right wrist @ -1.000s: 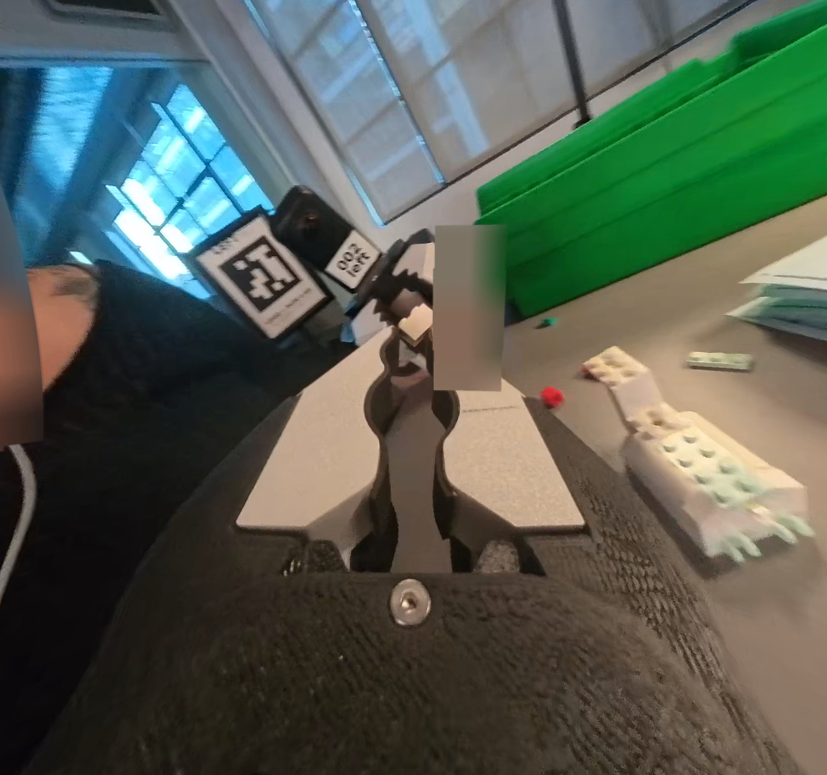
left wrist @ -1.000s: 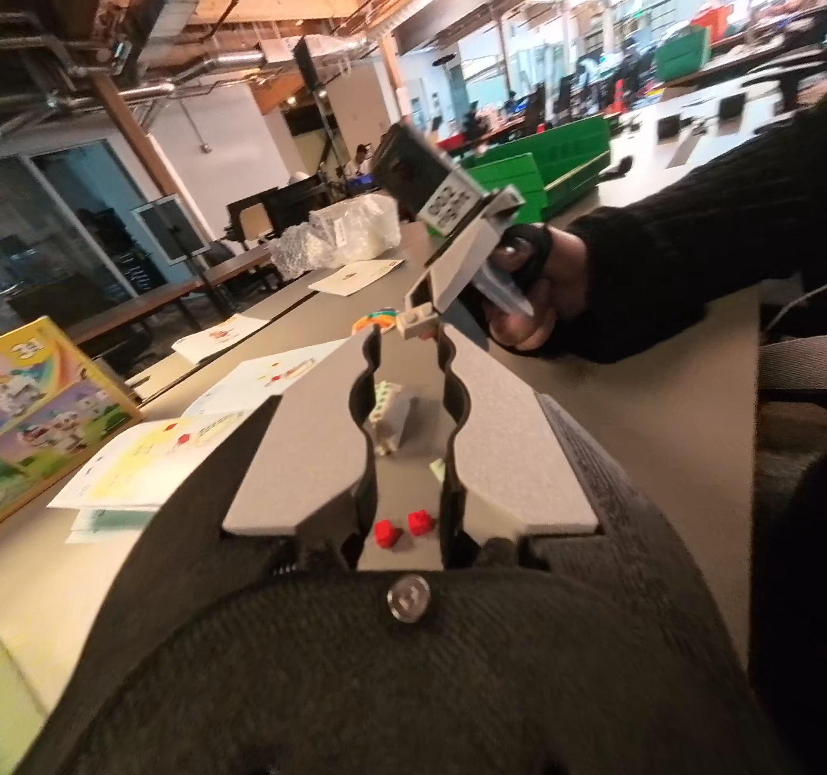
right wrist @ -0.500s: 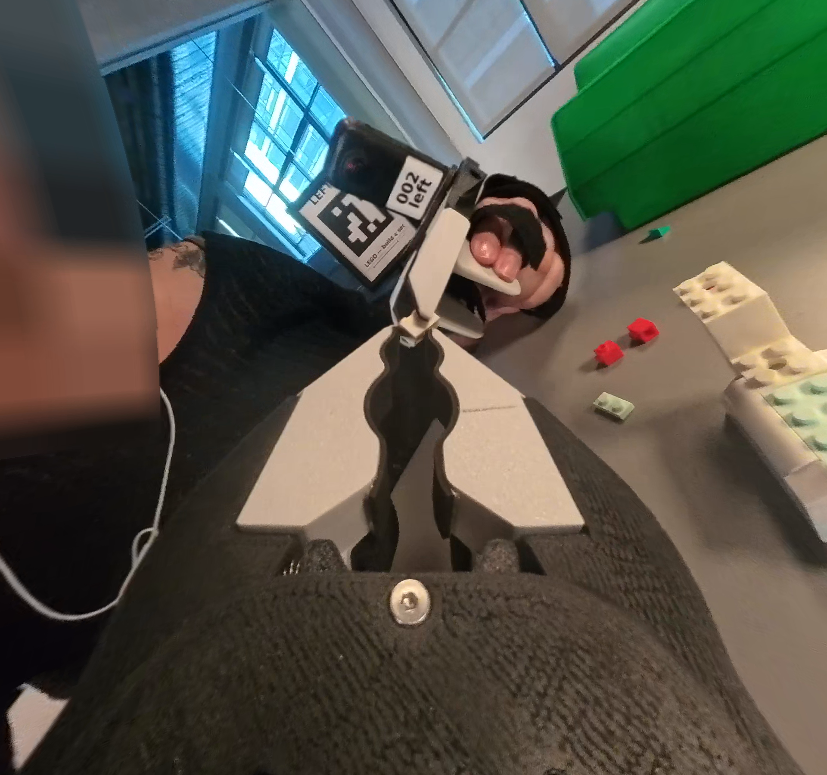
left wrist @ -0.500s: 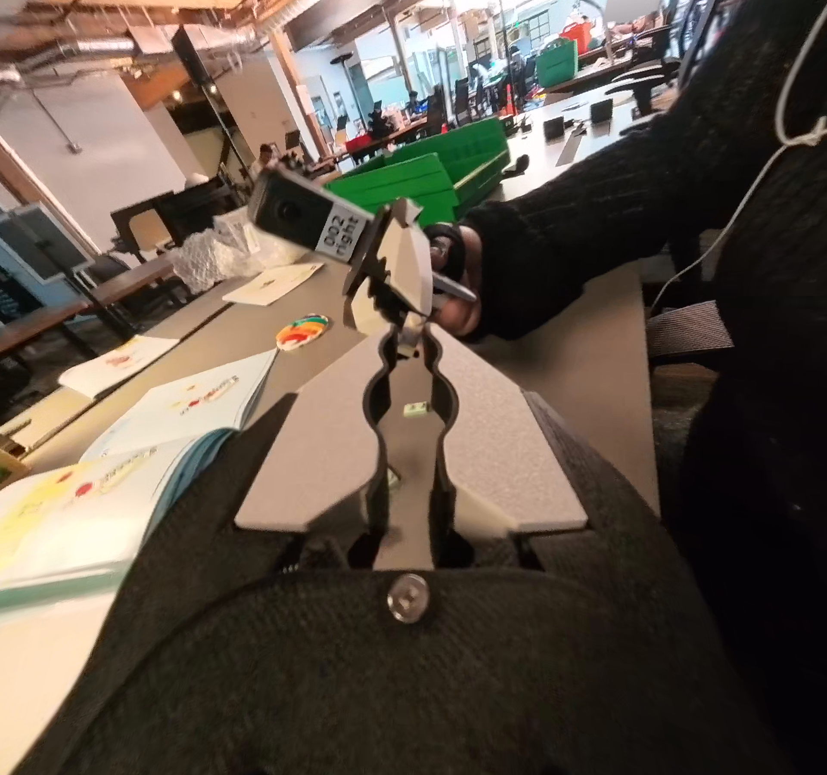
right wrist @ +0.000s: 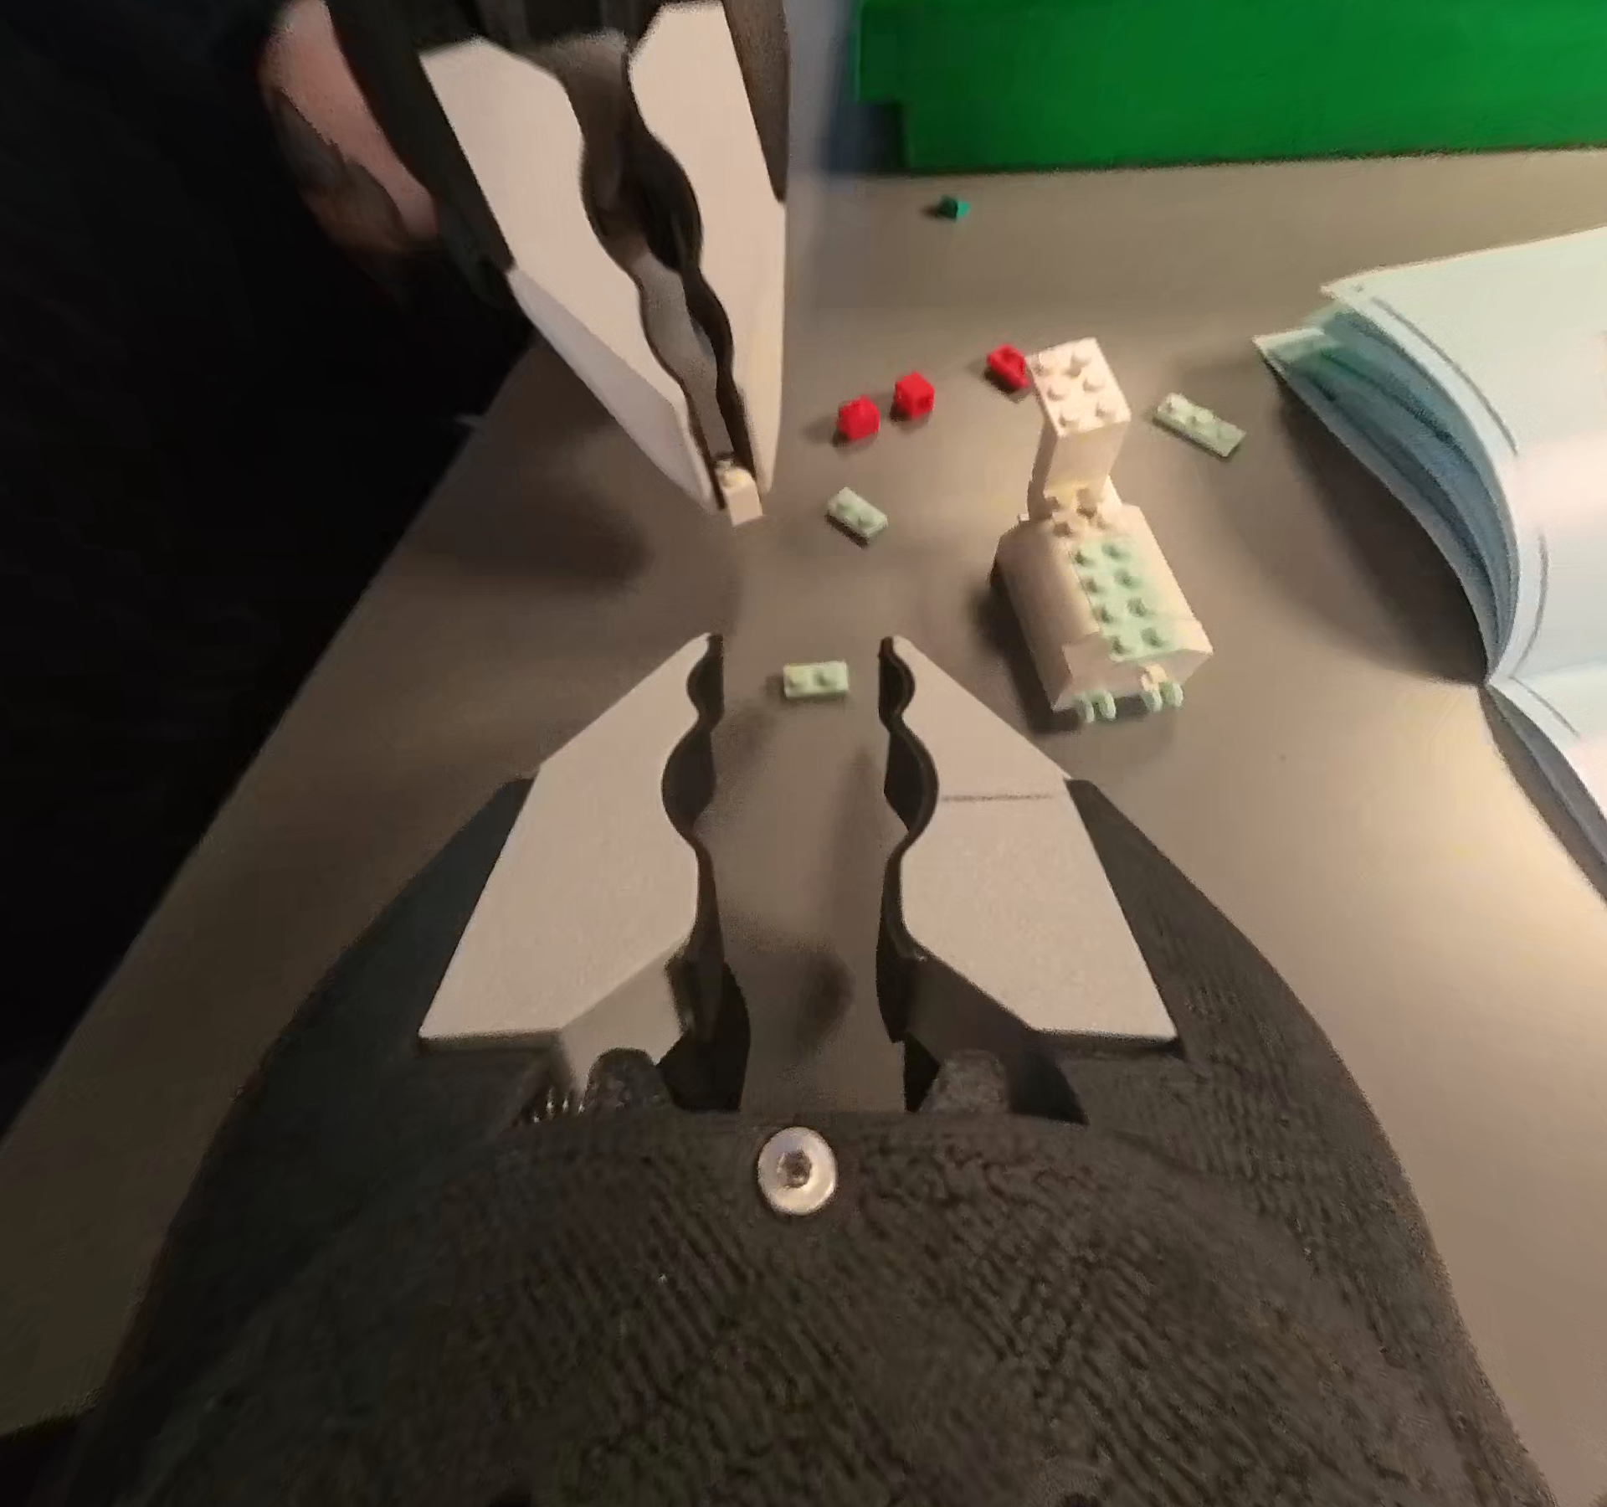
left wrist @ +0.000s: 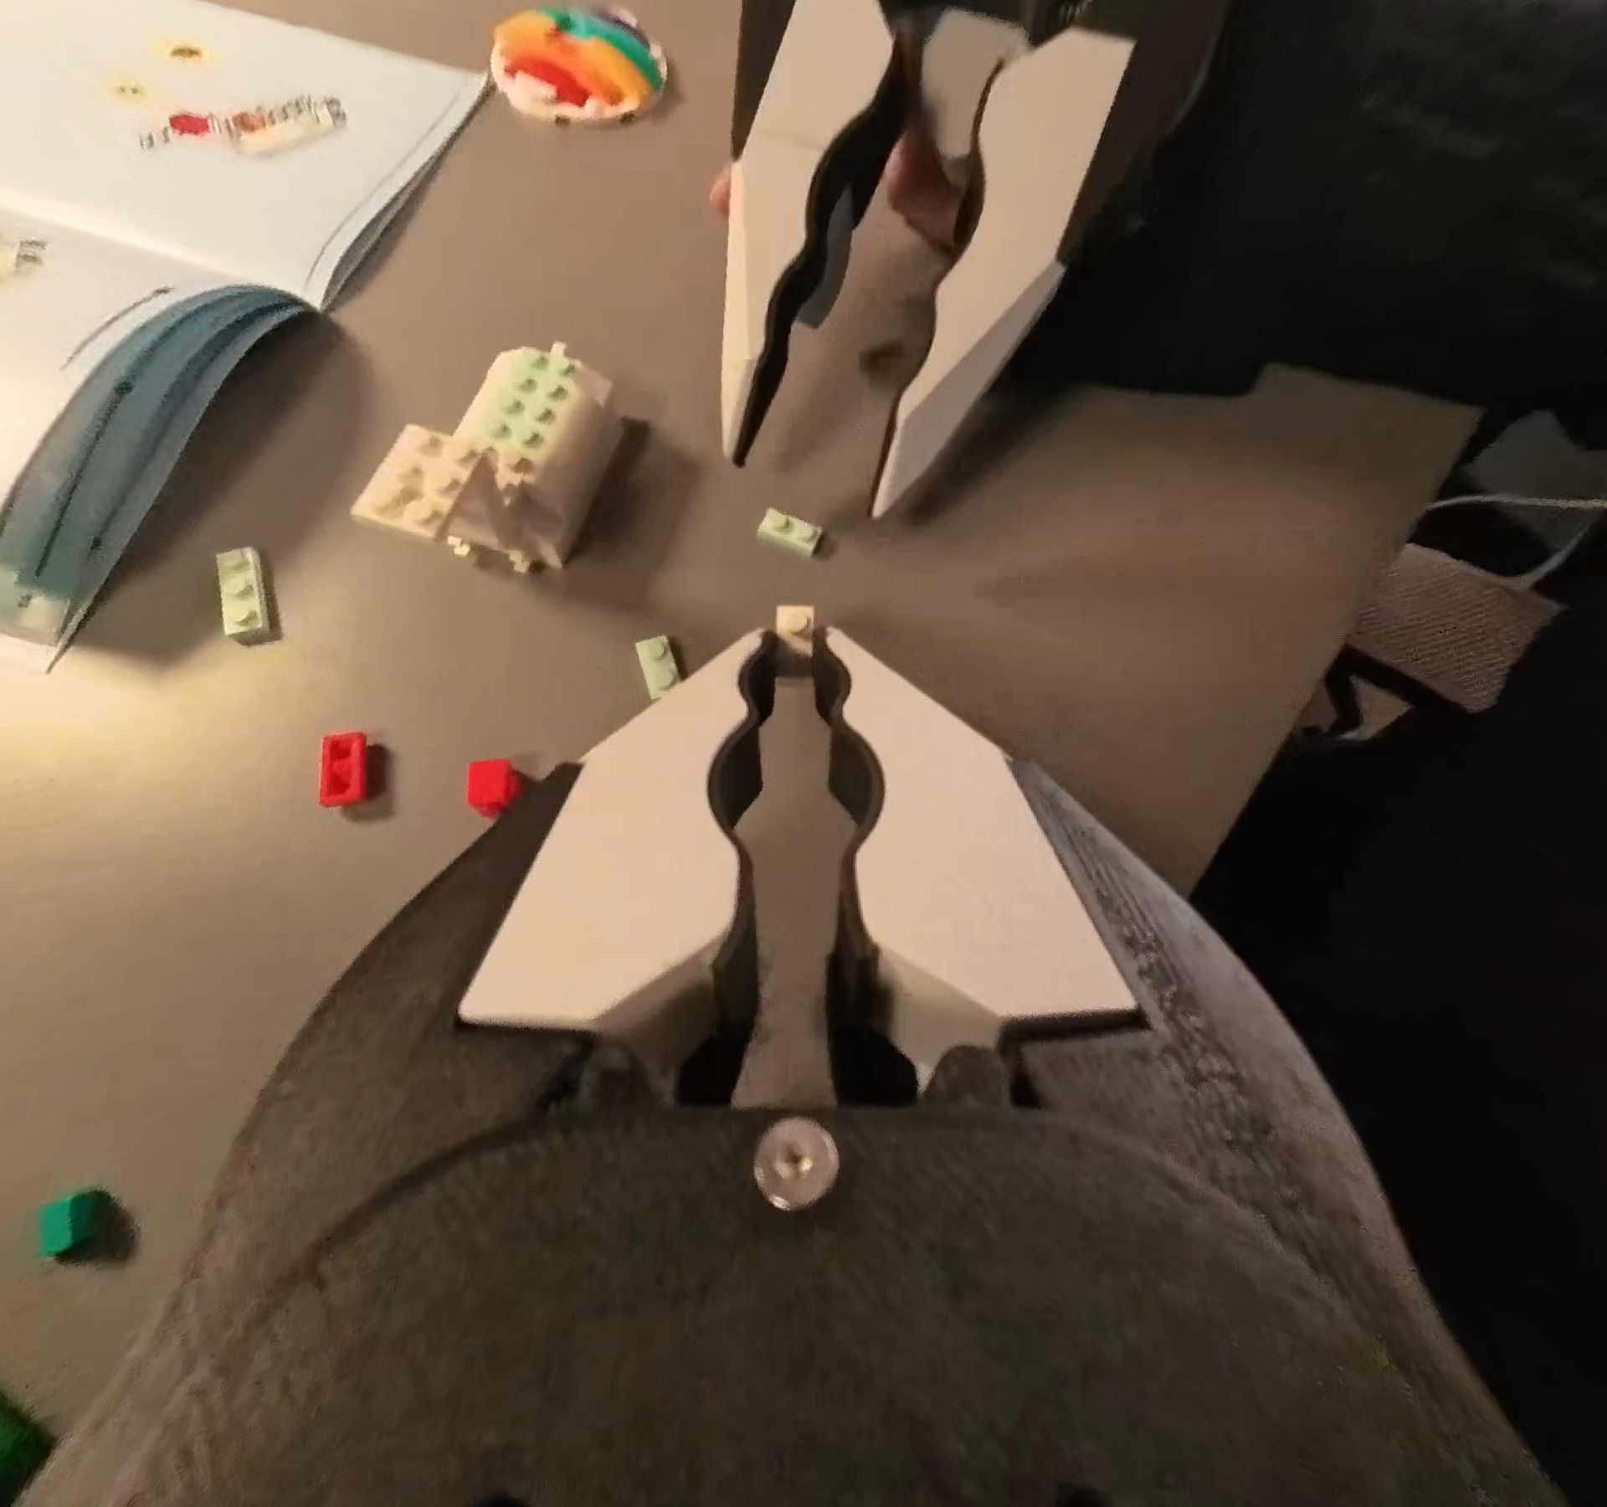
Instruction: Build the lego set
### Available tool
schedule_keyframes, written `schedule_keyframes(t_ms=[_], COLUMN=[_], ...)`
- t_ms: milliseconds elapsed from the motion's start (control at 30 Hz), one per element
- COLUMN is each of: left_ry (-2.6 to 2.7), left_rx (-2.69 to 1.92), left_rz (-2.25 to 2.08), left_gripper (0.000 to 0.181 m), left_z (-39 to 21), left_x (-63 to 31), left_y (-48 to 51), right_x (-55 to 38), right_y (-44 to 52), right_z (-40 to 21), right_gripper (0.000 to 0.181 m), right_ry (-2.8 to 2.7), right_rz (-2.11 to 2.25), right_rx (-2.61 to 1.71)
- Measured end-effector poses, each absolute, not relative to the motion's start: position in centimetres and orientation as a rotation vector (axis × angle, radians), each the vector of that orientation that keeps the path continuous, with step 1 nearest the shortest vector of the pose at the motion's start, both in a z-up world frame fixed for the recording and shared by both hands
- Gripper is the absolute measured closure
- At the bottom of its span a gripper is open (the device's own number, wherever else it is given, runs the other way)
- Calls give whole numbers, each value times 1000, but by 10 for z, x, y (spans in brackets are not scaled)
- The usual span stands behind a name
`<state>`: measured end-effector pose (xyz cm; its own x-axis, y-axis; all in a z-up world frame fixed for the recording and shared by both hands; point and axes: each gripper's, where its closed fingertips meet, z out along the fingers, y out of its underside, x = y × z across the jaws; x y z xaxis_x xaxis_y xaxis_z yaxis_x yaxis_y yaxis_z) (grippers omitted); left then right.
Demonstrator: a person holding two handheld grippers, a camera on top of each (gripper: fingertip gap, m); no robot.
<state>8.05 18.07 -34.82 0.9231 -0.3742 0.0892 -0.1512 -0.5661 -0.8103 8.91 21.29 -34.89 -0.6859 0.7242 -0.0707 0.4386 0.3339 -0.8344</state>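
Note:
My left gripper [left wrist: 796, 639] is shut on a small white brick [left wrist: 796, 623] and holds it just above the grey table. It also shows in the right wrist view [right wrist: 735, 500], pointing down with the brick [right wrist: 739, 495] at its tips. My right gripper [right wrist: 800, 643] is open and empty, low over the table, with a pale green plate [right wrist: 816, 678] lying between its fingertips. In the left wrist view the right gripper [left wrist: 809, 482] faces mine, tips near that plate [left wrist: 790, 531]. The white-and-green build [right wrist: 1100, 604] lies on its side, to the left in the left wrist view [left wrist: 496, 465].
Loose red bricks [right wrist: 913, 395] [left wrist: 352, 769], more pale green plates [right wrist: 856, 513] [left wrist: 246, 594] and a dark green brick [left wrist: 76, 1222] lie around. An open booklet [left wrist: 174, 160] [right wrist: 1478, 465], a rainbow disc [left wrist: 578, 65] and a green bin [right wrist: 1217, 30] border the area. The tips of one gripper are about 4 cm away from the tips of the other. The left gripper is farther from the rainbow disc [left wrist: 578, 65], some 25 cm, than the right, some 20 cm.
Both grippers have tipped down from mid-air toward the table. The small white brick passed from the right gripper to the left; the right gripper opened and drew back.

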Motion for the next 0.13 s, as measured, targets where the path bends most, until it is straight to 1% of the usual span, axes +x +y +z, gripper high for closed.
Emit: schedule_keyframes(t_ms=[133], left_ry=[433], left_rx=[-2213], left_rz=[-269], left_gripper=[174], left_z=[-356], left_x=[85], left_y=[185], right_x=[90], right_y=[216], right_z=[-358], right_gripper=[149], right_ry=[-2325], right_rz=[1194], right_rx=[-1043])
